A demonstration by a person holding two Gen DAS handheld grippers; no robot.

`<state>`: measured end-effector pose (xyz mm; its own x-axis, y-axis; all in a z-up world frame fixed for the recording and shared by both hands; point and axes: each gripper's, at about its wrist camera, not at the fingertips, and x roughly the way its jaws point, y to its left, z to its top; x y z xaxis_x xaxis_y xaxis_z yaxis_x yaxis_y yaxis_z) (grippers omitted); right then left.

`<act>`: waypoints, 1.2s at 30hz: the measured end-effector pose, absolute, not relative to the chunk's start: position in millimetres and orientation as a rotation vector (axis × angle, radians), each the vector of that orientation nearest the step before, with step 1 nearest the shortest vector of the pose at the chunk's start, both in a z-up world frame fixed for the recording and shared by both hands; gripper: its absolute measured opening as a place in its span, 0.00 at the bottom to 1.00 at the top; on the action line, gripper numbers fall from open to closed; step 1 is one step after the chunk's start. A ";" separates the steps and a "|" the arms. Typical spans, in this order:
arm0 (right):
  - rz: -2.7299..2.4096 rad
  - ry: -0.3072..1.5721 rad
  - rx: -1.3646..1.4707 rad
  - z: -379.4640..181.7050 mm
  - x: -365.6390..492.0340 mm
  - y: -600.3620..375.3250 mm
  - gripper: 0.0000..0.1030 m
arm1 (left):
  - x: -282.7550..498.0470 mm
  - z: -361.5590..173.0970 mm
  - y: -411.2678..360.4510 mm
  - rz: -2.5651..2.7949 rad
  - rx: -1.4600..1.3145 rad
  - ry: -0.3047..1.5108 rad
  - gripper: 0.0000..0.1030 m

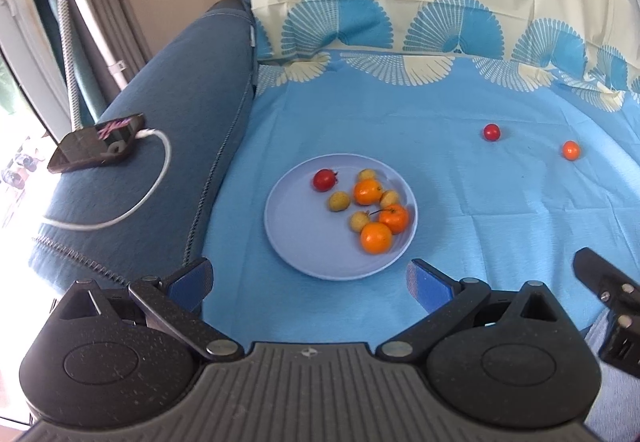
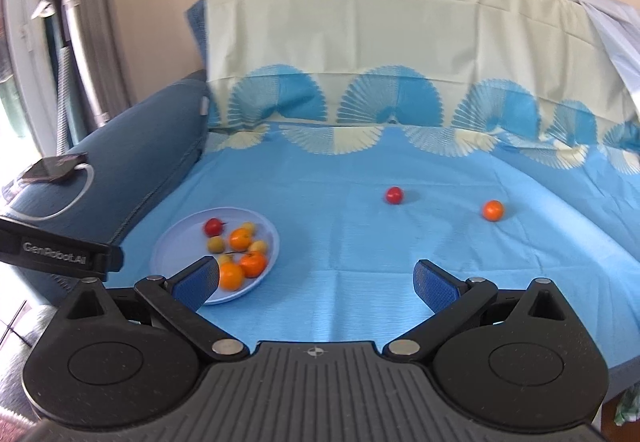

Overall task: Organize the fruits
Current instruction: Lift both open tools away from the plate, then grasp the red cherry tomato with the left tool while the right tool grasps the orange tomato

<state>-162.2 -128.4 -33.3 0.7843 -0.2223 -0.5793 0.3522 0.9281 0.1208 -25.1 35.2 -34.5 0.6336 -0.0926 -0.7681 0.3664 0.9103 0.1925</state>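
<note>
Two loose fruits left to gather: both my grippers wide open and empty above the blue cloth point(image 2: 360, 242).

My right gripper point(image 2: 316, 282) holds nothing, its jaws spread wide; my left gripper point(image 1: 310, 282) is the same, hanging just short of the plate point(image 1: 296, 250), which already carries three orange fruits, four small yellow ones and a red one. The red fruit point(image 2: 394, 195) and the orange fruit point(image 2: 492, 210) lie well apart from the plate, out on the cloth. I judge the red one the nearer target for my right jaws: I should centre it between the pads, come down low, and close gently, since a round fruit rolls if nudged from one side. Whether the cloth sags there I cannot tell.
</note>
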 end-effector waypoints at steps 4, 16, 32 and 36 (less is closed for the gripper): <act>-0.384 0.604 0.252 -43.6 -156.9 -156.6 0.99 | -9.1 -41.1 9.1 -0.285 0.362 0.851 1.00; -0.605 0.618 0.293 -85.8 -125.2 -263.2 0.99 | 69.2 -84.5 -111.2 -0.361 0.391 0.878 1.00; -0.739 0.668 0.316 -192.9 -9.2 -427.0 0.99 | 190.8 -217.5 -299.2 -0.490 0.443 0.957 1.00; -0.727 0.717 0.288 -220.8 17.7 -450.8 0.99 | 206.1 -241.4 -322.1 -0.535 0.440 0.992 1.00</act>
